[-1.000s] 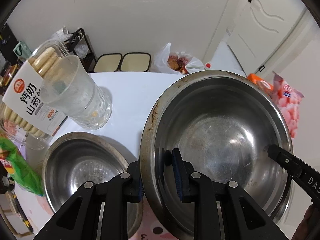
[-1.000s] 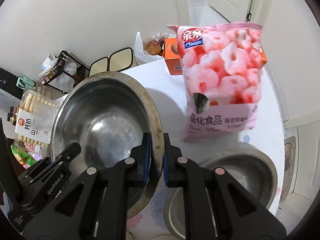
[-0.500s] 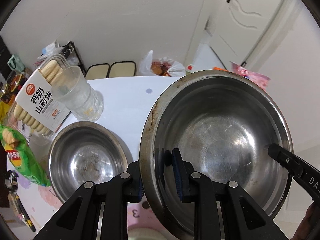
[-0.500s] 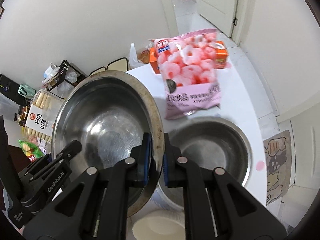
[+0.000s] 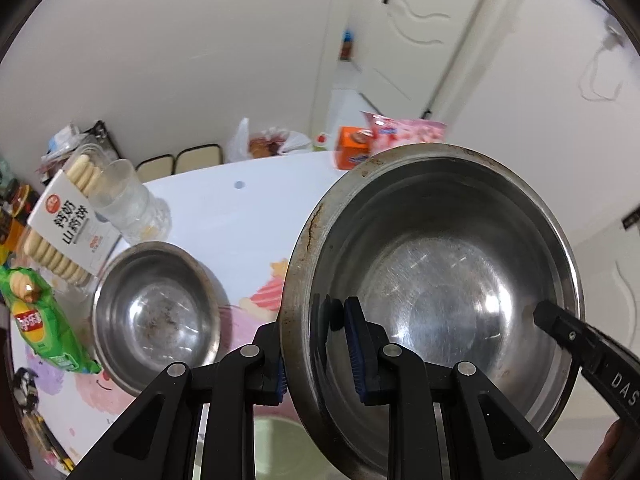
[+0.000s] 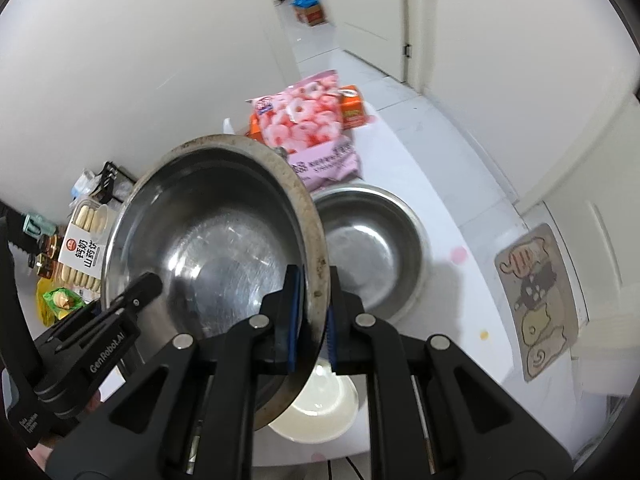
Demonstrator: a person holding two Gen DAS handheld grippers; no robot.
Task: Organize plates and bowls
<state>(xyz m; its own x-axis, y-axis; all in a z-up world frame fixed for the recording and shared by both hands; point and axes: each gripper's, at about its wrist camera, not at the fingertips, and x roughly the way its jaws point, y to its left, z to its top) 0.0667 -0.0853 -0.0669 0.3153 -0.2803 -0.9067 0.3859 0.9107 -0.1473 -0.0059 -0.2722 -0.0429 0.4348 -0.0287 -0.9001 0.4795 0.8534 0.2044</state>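
Black plastic fingers with blue pads on the left gripper (image 5: 316, 354) are clamped on the near-left rim of a large, scuffed stainless-steel bowl (image 5: 436, 284), one finger inside the wall and one outside. The right gripper (image 6: 314, 322) pinches the opposite side of the same rim in the same way, so both grippers are grasping the large bowl, which hangs in the air above the round white table (image 5: 240, 216), tilted with its opening toward the cameras.

Below it on the table, to the left, sits a smaller stainless-steel bowl (image 5: 156, 316), upright and empty. To the right sits a second steel bowl (image 6: 372, 248), also upright. Between them, under the near edge of the held bowl, lies a pale cream plate (image 6: 324, 408).

Farther out stand a clear glass tumbler (image 5: 128, 204) and a clear box of finger biscuits (image 5: 64, 224), touching or nearly so, with a green crisp packet (image 5: 40, 320) beside the left bowl. A pink snack bag (image 6: 308, 128) and an orange carton (image 6: 354, 110) stand at the far side.

My judgement is that the risk lies in the thin rim hold: smooth steel between two narrow pinches could twist or slide if the grippers move out of step. Lowered carelessly, the bowl might strike the plate beneath, or catch a neighbouring bowl's rim and land crooked rather than nested. A wide swing to the left could tip the tumbler.
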